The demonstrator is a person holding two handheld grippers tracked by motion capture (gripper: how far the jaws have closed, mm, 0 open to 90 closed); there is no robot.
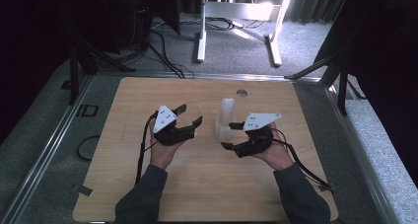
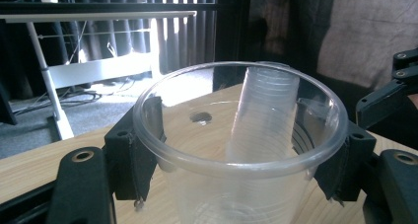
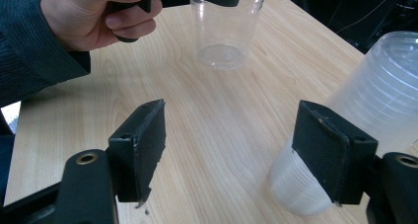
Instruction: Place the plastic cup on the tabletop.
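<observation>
At table centre, upright stack of clear cups: just outside your right gripper, touching one jaw, jaws unclenched and empty; single clear cup clenched in your left gripper, farther off.

lying under everything, a light wooden table with rounded corners and a small round hole near its far edge. running along the table's sides, grey metal rails. spreading beyond them, grey carpet, catching bright light in a patch at the far end. standing on that carpet, a white desk frame with two legs and long feet, sunlight glaring off its crossbar. trailing across the floor to the left of it, black cables. hanging at the back, dark curtains, letting light through in narrow strips. staying in deep shadow, the far left and right of the room.
</observation>
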